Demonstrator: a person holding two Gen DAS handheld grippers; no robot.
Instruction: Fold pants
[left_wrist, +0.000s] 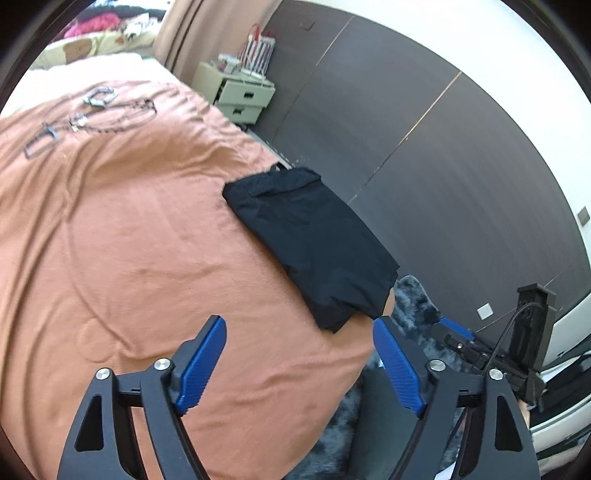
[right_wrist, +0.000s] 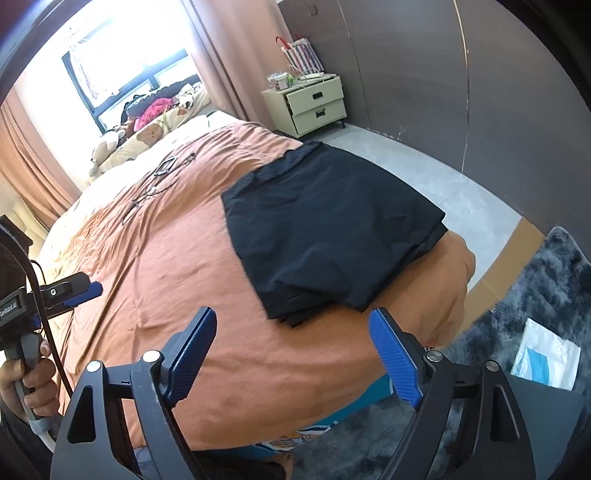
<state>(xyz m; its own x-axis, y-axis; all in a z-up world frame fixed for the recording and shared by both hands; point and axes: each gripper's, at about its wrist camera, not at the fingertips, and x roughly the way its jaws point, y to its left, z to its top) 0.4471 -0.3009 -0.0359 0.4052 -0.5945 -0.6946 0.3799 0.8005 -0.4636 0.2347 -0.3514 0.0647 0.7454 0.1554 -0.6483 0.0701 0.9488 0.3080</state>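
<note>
Black pants (left_wrist: 310, 236) lie folded into a compact rectangle near the right edge of the bed, on the orange bedspread (left_wrist: 129, 240). In the right wrist view the folded pants (right_wrist: 328, 229) reach to the bed's corner. My left gripper (left_wrist: 299, 328) hovers open just short of the pants' near end, nothing between its blue pads (left_wrist: 201, 365). My right gripper (right_wrist: 291, 325) is also open and empty, its tips just short of the pants' near hem. The other gripper shows at the edge of each view: the right gripper (left_wrist: 454, 330) and the left gripper (right_wrist: 83, 288), held by a hand (right_wrist: 29, 380).
A cream nightstand (right_wrist: 314, 105) with a striped bag (right_wrist: 303, 55) stands by the dark wall. Cables and small metal items (left_wrist: 92, 110) lie farther up the bedspread. Pillows and clothes (right_wrist: 147, 122) are heaped by the window. A shaggy grey rug (right_wrist: 535, 295) and a white bag (right_wrist: 546, 354) lie on the floor.
</note>
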